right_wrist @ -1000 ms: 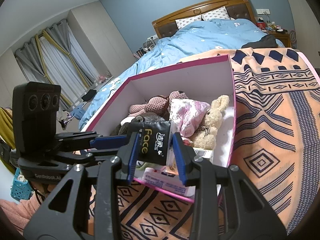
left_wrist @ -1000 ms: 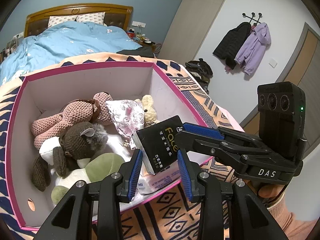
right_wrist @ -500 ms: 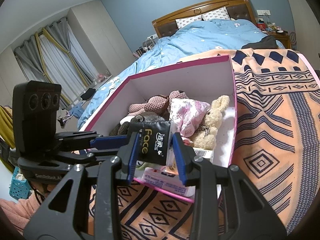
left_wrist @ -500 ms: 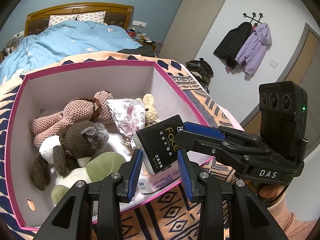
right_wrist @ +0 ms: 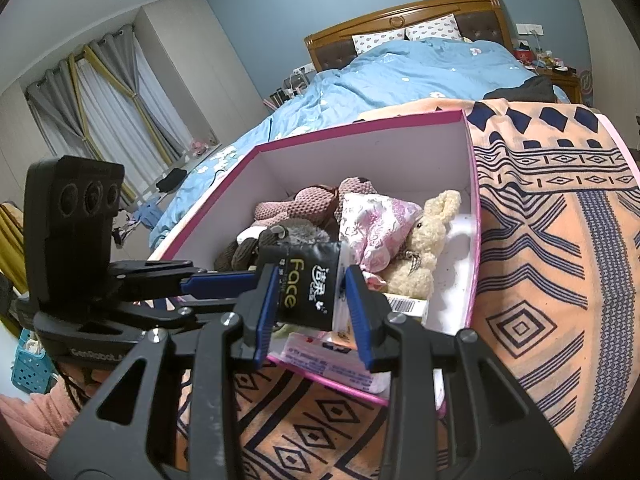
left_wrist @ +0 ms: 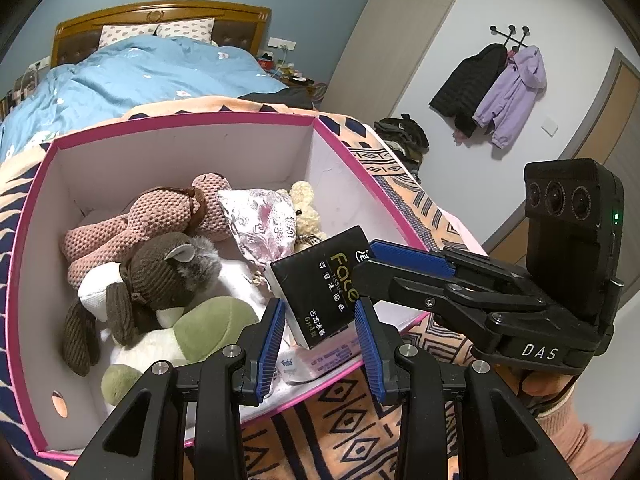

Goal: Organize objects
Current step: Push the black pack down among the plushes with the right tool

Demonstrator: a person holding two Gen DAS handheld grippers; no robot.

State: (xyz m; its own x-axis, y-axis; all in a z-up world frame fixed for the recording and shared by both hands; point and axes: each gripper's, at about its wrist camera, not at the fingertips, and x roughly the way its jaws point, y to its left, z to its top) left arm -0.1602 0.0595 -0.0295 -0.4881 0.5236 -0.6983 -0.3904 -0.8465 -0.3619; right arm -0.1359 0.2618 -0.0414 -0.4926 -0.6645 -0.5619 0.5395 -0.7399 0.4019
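Observation:
A pink-rimmed white box stands on a patterned orange blanket and holds plush toys: a pink knit one, a brown one, a green and white one, a cream rabbit, plus a pink pouch. My right gripper is shut on a black Face tissue pack and holds it over the box's near right corner. My left gripper is open and empty, its fingers just below the pack.
White packets lie in the box's near corner. The orange blanket covers the surface around the box. A bed with a blue duvet lies behind. Coats hang on the far wall.
Almost nothing has moved; both grippers and the tissue pack hold the same place over the box corner.

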